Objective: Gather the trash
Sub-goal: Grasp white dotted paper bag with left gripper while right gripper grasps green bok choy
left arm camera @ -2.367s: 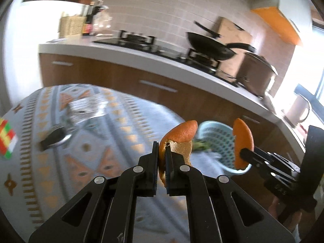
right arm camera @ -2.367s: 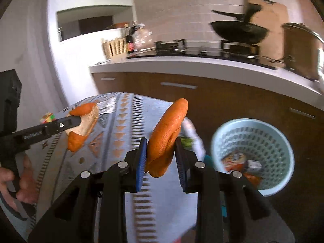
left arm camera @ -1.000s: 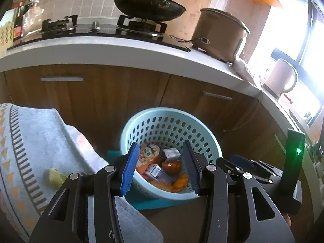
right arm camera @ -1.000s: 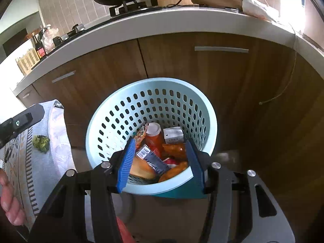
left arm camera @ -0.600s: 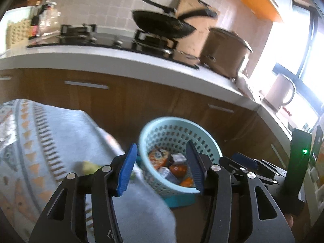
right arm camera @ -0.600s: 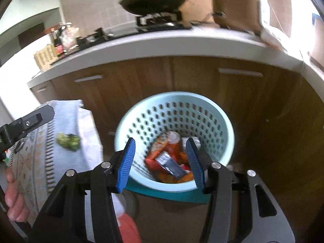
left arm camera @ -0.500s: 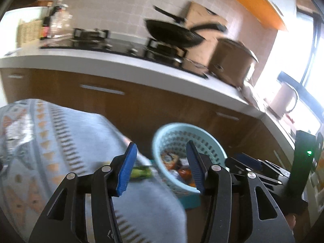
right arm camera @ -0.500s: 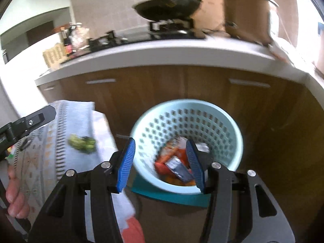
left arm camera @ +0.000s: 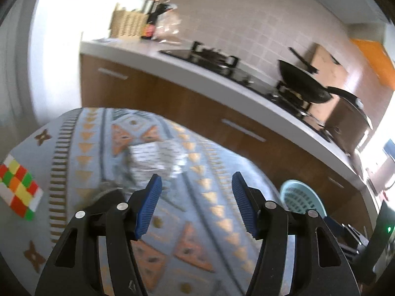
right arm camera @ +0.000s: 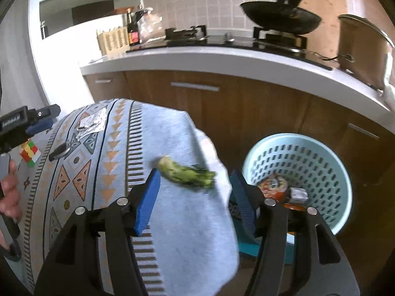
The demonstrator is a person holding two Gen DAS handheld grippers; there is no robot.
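My left gripper [left arm camera: 196, 203] is open and empty above the patterned tablecloth [left arm camera: 207, 224]. A crumpled shiny wrapper [left arm camera: 158, 159] lies just beyond its fingertips. My right gripper [right arm camera: 195, 199] is open and empty, just short of a green vegetable scrap [right arm camera: 186, 172] near the cloth's right edge. The light blue basket [right arm camera: 308, 153] stands on the floor to the right with wrappers and orange peel inside; it also shows in the left wrist view [left arm camera: 302, 199]. The wrapper shows far left in the right wrist view [right arm camera: 92, 123].
A colourful puzzle cube [left arm camera: 17, 187] sits at the table's left, also in the right wrist view [right arm camera: 29, 153]. A dark small object [right arm camera: 60, 150] lies near the wrapper. Wooden cabinets and a white counter [right arm camera: 222, 56] with stove, wok [right arm camera: 281, 19] and pot [right arm camera: 363, 49] stand behind.
Both grippers let their orange peels go into the basket and now stand open. Both swung left, back from the basket to the table; the left faces the wrapper, the right the green scrap.
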